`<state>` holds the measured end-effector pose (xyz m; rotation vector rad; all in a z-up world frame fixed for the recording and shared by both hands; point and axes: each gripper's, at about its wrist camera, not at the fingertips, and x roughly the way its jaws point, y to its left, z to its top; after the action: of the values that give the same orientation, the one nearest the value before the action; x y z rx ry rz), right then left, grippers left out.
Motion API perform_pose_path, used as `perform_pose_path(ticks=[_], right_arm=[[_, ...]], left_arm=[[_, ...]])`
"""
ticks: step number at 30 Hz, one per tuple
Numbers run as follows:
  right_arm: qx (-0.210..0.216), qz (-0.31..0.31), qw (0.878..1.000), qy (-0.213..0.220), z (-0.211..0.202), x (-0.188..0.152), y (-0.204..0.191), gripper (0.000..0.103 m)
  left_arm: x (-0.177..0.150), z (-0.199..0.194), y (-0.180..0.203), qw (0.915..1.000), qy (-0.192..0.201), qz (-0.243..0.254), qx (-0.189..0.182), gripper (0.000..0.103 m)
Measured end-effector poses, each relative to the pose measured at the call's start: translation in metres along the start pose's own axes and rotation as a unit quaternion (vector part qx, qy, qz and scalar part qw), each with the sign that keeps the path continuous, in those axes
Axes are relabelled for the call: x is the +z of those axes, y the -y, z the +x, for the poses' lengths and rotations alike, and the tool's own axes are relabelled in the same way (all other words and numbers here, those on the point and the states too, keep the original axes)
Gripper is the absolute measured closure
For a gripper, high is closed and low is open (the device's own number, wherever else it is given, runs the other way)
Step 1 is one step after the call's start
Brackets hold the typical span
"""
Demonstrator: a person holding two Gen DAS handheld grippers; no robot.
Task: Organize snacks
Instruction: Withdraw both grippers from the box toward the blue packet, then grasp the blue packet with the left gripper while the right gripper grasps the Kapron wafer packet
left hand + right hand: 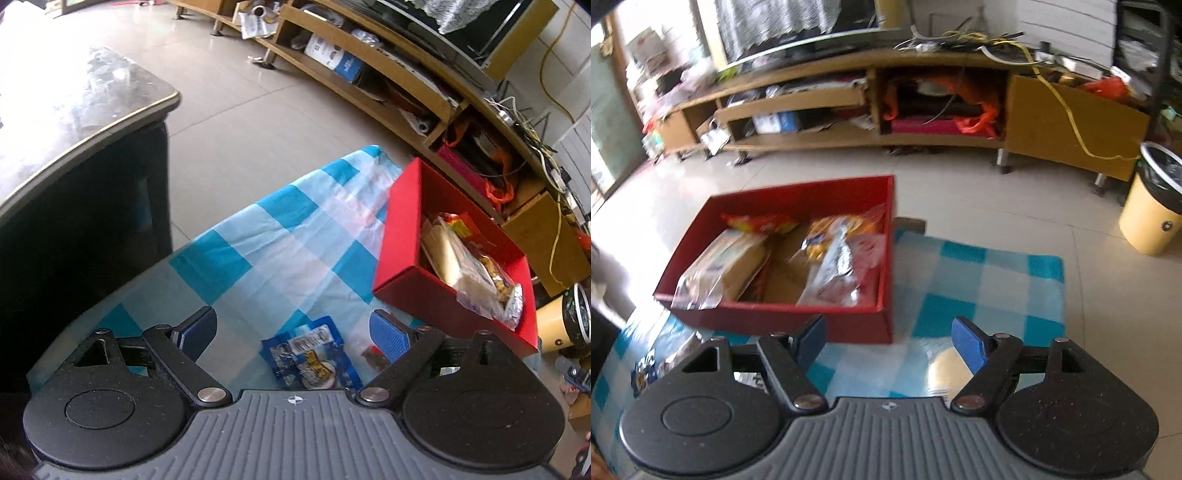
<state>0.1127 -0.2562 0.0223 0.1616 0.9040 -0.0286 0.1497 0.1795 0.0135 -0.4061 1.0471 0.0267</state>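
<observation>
We held our left claw [291, 328] spread wide and empty above the checked cloth [280, 254] on the worktop, a blue snack packet [310, 356] lying flat on the cloth below the gap between its pads, untouched. Beyond it to the right stood the red box [406, 236], already holding several wrapped snacks [469, 266]. Our right claw [888, 338] was likewise released, gripping nothing, just short of the near wall of the red box [783, 317], with a silvery packet [942, 365] on the cloth close under its right finger.
</observation>
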Motion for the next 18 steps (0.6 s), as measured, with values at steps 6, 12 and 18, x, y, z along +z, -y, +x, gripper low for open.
perform_pose_path(ticks=[6,12,18], right_arm=[[0.002,-0.042,0.999,-0.019,0.013,-0.004,-0.023,0.028],[0.011,-0.037,0.998,-0.04,0.024,-0.008,-0.027,0.026],[0.045,-0.115,0.989,-0.082,0.06,-0.029,-0.1,0.026]], left_arm=[[-0.004,-0.004,0.0,1.0,0.004,-0.004,-0.004,0.008],[-0.019,0.026,0.001,0.9981,-0.055,-0.027,0.005,0.012],[-0.036,0.052,0.012,0.9959,-0.066,-0.033,0.053,0.015]])
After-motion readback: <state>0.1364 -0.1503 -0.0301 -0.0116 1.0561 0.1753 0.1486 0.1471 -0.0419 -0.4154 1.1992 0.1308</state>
